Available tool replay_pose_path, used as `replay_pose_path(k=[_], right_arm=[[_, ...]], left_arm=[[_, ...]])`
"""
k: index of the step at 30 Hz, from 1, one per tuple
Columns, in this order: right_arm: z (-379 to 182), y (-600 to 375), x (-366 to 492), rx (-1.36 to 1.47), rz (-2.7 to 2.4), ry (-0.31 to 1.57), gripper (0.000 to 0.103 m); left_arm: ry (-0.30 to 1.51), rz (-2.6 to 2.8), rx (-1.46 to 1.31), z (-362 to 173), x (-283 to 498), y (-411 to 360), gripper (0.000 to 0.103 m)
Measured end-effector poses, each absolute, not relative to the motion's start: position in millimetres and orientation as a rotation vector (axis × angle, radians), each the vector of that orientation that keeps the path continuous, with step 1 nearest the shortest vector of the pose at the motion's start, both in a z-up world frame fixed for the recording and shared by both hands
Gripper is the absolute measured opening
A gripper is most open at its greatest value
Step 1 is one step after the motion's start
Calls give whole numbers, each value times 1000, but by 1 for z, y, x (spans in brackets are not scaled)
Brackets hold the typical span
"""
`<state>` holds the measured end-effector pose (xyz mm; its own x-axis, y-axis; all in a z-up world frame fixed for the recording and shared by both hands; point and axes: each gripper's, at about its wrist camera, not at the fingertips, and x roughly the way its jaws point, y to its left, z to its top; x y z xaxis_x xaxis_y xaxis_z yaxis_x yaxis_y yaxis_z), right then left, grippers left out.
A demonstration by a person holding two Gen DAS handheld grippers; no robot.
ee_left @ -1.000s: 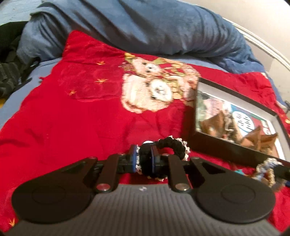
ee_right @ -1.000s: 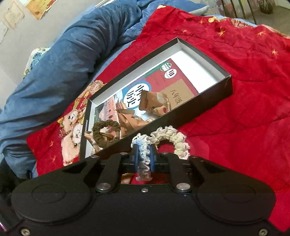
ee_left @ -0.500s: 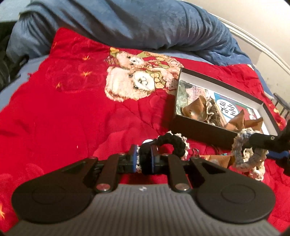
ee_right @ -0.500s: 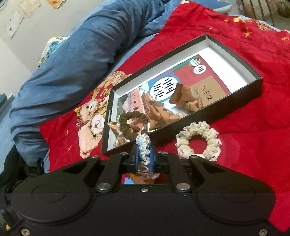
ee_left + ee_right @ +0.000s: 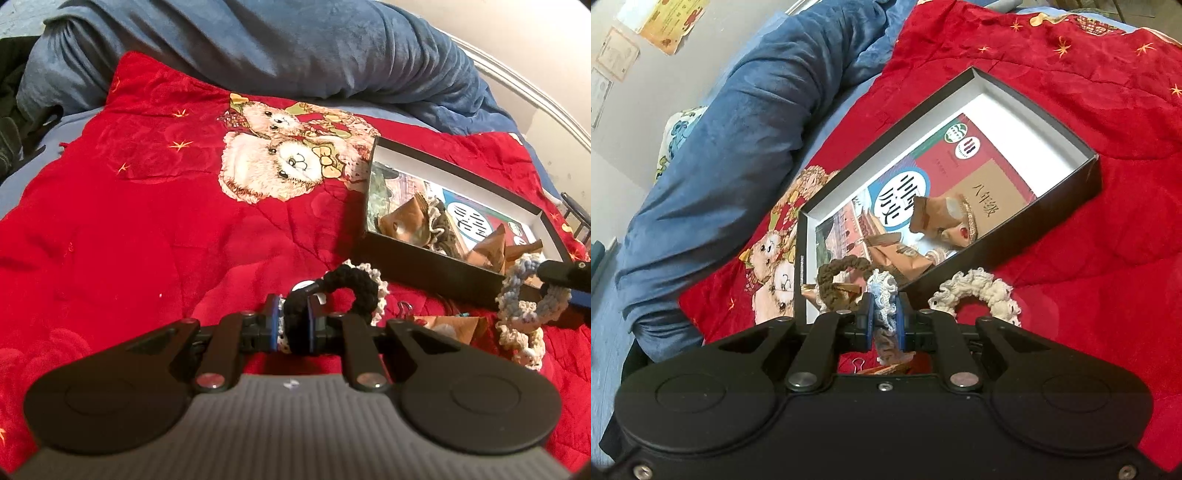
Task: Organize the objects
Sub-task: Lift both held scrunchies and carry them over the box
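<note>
Scrunchies, crocheted, several. Black scrunchie (image 5: 347,291) with cream trim: clamped in left claw (image 5: 292,325), loop arching forward over the red quilt (image 5: 147,229), just short of the box. Blue-and-white scrunchie (image 5: 884,295): clamped in right claw (image 5: 884,325), one end sticking up between the pads, the brownish lower part hanging below; in the left wrist view hanging at the right edge, beside the near wall of the box. Cream scrunchie (image 5: 979,291): lying flat on quilt, just outside the near wall of the box, right of the right claw. Brown scrunchie (image 5: 842,273): inside the box at its near corner, leaning against brown paper packets (image 5: 942,218) (contents not legible).

Black box (image 5: 1082,177), shallow, open-topped, white-lined: resting on quilt, a printed book cover (image 5: 916,184) flat on its floor, packets and brown scrunchie on top.

Binder clip (image 5: 857,365), small, metal: on quilt beneath the right claw, beside another brown packet.

Quilt: red, gold stars, teddy-bear print (image 5: 288,162) left of box. Blue blanket (image 5: 258,44) bunched along far side of the bed. Papers (image 5: 613,59) pinned to the wall beyond.
</note>
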<state>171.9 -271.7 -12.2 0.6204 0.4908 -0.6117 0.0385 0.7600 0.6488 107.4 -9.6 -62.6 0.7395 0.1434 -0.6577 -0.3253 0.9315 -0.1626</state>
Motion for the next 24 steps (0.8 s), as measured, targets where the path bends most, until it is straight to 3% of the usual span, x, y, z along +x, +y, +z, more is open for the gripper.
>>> replay_pose_path(k=[24], right_arm=[[-1,-257,168,643,477,836,12]], left_arm=[[687,220,-368,-49,107,-4,16]])
